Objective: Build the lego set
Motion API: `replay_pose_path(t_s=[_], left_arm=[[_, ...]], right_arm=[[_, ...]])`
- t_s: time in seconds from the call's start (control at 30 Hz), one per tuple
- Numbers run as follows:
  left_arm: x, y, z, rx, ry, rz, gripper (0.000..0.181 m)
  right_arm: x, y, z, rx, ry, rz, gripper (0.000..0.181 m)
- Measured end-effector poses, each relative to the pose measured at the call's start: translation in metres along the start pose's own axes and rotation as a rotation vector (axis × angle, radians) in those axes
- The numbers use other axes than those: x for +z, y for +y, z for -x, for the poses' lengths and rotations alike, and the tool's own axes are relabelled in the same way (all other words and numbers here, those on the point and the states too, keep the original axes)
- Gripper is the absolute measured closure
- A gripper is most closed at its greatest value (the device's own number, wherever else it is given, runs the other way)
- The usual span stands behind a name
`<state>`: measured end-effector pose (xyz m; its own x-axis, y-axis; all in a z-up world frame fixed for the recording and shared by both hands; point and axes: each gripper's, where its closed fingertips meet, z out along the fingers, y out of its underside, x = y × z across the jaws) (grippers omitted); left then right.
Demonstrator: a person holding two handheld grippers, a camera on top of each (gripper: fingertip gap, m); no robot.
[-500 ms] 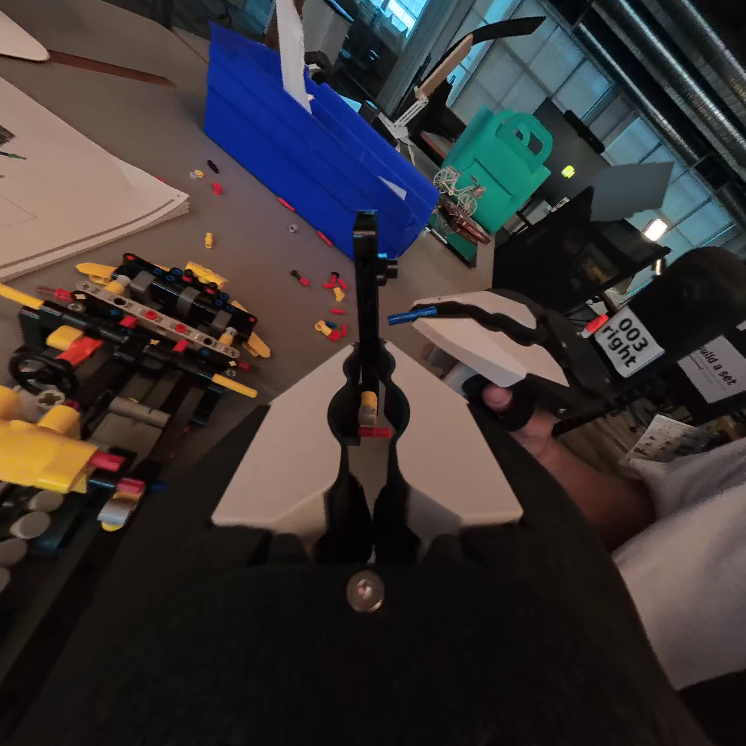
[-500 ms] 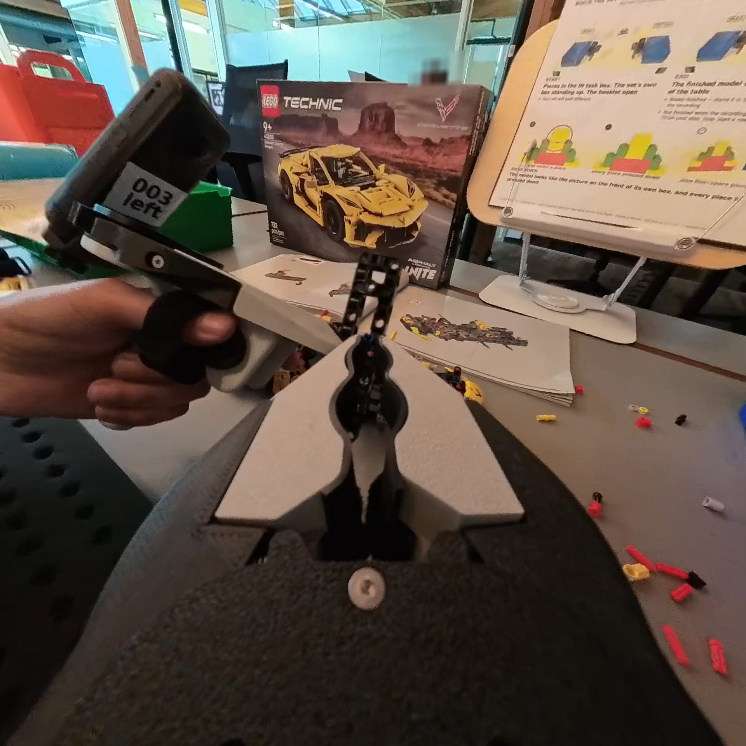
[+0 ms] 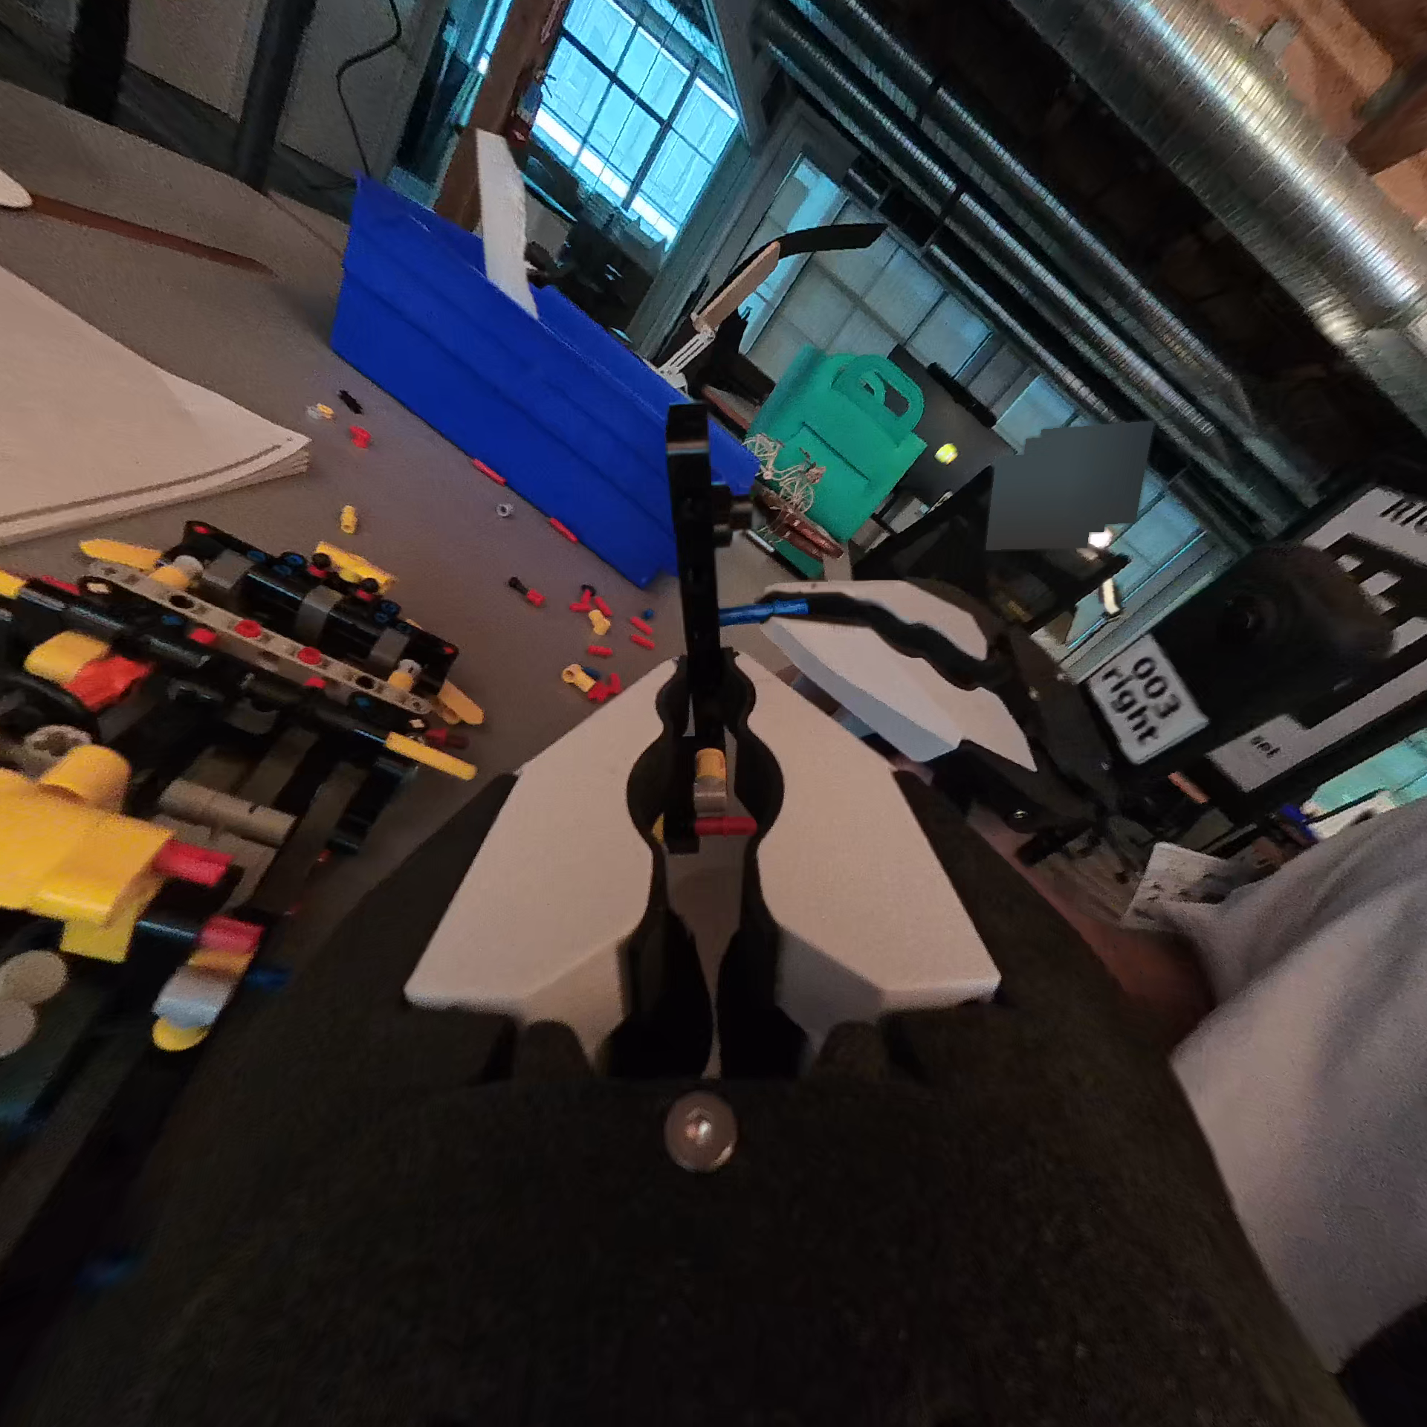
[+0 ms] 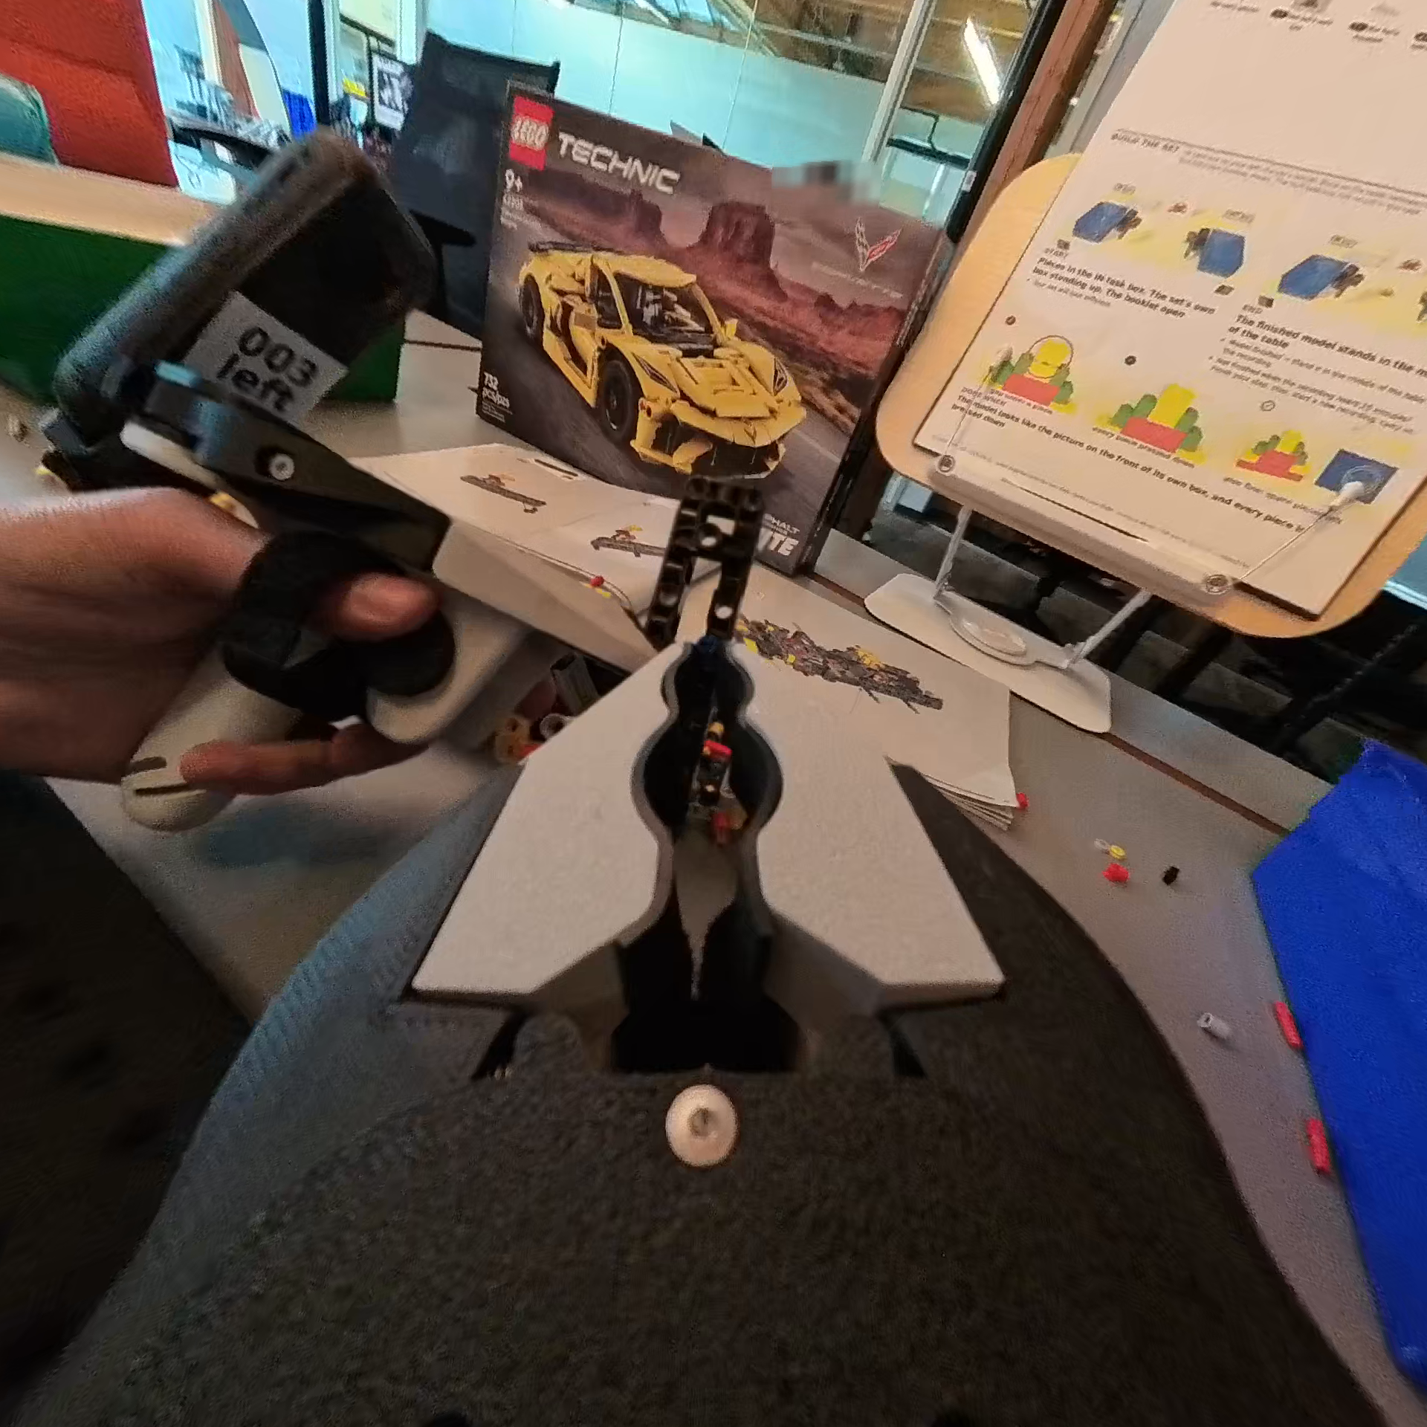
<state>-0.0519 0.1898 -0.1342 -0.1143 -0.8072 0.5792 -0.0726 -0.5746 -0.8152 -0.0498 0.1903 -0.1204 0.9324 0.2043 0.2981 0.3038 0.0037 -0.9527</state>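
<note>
Left wrist view: my left gripper (image 3: 699, 679) is clamped on a black beam assembly (image 3: 695, 571), which stands upright above the fingertips with a yellow and a red piece at its base.
Blue pin: my right gripper (image 3: 780, 610) pinches a blue pin (image 3: 745, 614) whose tip sits just beside the beam's side; I cannot tell whether they touch.
Right wrist view: my right gripper (image 4: 706, 652) points at a black open frame (image 4: 706, 556) held up by the left gripper (image 4: 540, 610), gripped in my left hand (image 4: 147, 618).
Chassis: a half-built yellow, black and red model (image 3: 177, 695) lies on the grey table (image 3: 432, 533) to the left.
Loose parts: red and yellow pins (image 3: 602, 641) are scattered near a blue bin (image 3: 494, 394).
Backdrop: the set's box (image 4: 695, 340), open booklets (image 4: 849, 672) and an instruction board on a stand (image 4: 1204, 309) sit behind.
</note>
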Motion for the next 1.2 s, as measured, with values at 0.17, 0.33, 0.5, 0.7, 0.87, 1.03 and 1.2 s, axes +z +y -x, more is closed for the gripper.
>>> replay_pose_path(t_s=[0.17, 0.33, 0.5, 0.7, 0.87, 1.03, 1.2], left_arm=[[-0.001, 0.005, 0.006, 0.123, -0.078, 0.025, 0.174], [-0.002, 0.005, 0.007, 0.097, -0.084, 0.016, 0.174], [0.001, 0.003, 0.009, 0.071, -0.08, -0.006, 0.174], [0.0, -0.003, 0.008, 0.153, -0.107, -0.041, 0.174], [0.001, 0.002, 0.012, 0.149, -0.128, -0.011, 0.174], [0.0, 0.0, 0.011, 0.23, -0.16, -0.002, 0.174], [-0.001, -0.002, 0.009, 0.291, -0.181, -0.004, 0.173]], right_arm=[[0.003, 0.006, 0.002, 0.005, -0.001, 0.034, 0.178], [0.004, 0.008, 0.002, 0.104, -0.039, 0.038, 0.178], [0.004, 0.011, -0.001, 0.159, -0.05, 0.047, 0.178], [0.006, 0.017, -0.002, 0.194, -0.06, 0.083, 0.177], [0.006, 0.016, -0.002, 0.187, -0.052, 0.082, 0.178], [0.006, 0.016, -0.001, 0.188, -0.056, 0.082, 0.178], [0.007, 0.019, -0.001, 0.163, -0.04, 0.104, 0.178]])
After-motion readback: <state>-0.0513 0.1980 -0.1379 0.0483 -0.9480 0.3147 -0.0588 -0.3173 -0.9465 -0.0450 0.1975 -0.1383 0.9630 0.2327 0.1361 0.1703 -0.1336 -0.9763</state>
